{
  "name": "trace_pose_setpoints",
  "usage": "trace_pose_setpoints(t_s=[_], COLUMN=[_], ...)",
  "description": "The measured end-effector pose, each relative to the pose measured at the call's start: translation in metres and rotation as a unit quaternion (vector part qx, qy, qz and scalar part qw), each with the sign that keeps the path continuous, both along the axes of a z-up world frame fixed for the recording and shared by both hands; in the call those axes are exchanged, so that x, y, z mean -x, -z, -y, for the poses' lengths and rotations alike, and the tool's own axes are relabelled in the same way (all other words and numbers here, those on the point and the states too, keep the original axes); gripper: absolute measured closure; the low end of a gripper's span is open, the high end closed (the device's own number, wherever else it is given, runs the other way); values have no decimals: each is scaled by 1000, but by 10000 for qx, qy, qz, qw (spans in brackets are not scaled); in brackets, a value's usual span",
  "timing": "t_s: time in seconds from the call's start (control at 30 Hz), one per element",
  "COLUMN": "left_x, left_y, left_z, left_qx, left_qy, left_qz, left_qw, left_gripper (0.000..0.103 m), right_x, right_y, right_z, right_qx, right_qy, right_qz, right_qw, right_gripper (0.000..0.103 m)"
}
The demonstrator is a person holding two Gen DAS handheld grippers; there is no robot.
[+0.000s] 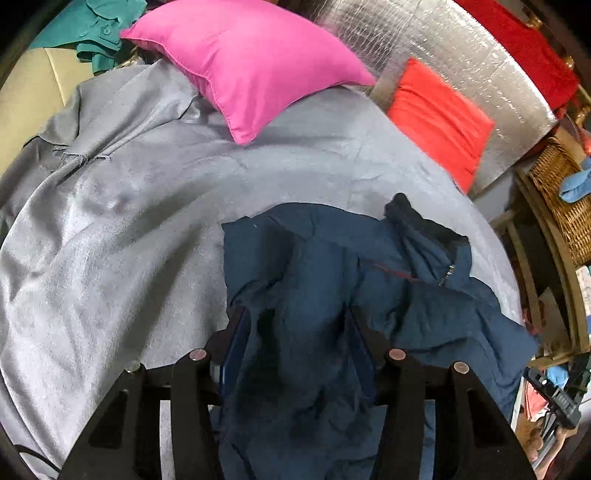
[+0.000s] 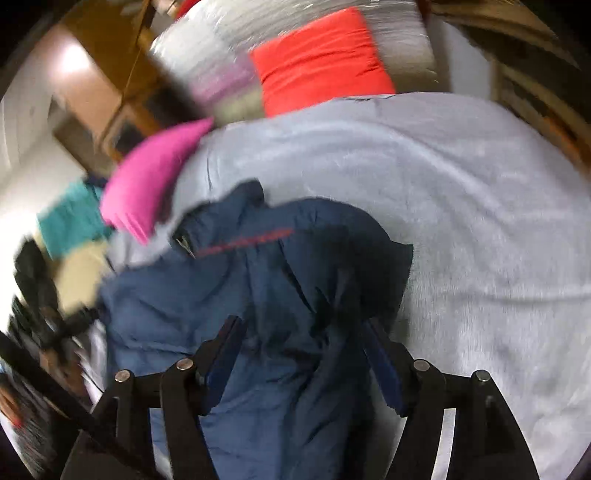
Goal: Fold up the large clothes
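A dark blue padded jacket (image 1: pixel 369 288) with a red stripe and a zip collar lies crumpled on the grey bedsheet (image 1: pixel 129 240). My left gripper (image 1: pixel 297 332) is shut on a thick bunch of its cloth, which fills the space between both fingers and hangs toward the camera. In the blurred right wrist view the same jacket (image 2: pixel 240 288) runs between the fingers of my right gripper (image 2: pixel 301 339). Its jaws stand wide, and the right pad (image 2: pixel 384 373) shows bare blue beside the cloth, so I read it as open.
A pink pillow (image 1: pixel 251 62) and a red pillow (image 1: pixel 439 118) rest at the head of the bed against a silver quilted board (image 1: pixel 443 44). A teal garment (image 1: pixel 96 29) lies at the far left corner. A wicker basket (image 1: pixel 561 206) stands off the bed's right edge.
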State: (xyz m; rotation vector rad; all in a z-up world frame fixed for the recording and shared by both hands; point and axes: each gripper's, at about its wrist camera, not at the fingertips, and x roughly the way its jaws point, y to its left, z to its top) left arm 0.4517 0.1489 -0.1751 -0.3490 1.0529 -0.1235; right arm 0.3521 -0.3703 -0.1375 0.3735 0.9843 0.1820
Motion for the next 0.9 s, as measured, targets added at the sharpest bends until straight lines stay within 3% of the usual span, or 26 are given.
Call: trace_pose_setpoints(t_s=[0.13,0.23,0.3,0.4,0.7,0.8,0.9], left_x=[-6,-8,-9,-5,10,6,-8], left_y=[2,6,10,6,-32,-34,-12], left_z=[7,10,11,8,11,9,9], left_qx=[-73,-14,-64,-148,-253,-282,-363], left_qy=[145,223,250,170,43,177,216], left_qz=[40,140,158,239,812,699,302], left_qw=[9999,9997,9995,9995,9964,9970,9987], left_gripper=[49,51,73,88,92,91,91], right_x=[-31,-44,-44,-36,-10,-14,-37], right_y=[9,13,11,-1,-52,-73,-86], right_z=[-18,-25,-23,-10,5,1,1], right_qx=[473,699,839,722,542,636,782], right_qy=[-83,90,187,406,1043,1116,1109], right_qz=[-7,-9,-6,61,663,771,592], right_qw=[9988,9975,9963,9965,9909,9887,9890], right_gripper=[38,60,82,93,98,100,100])
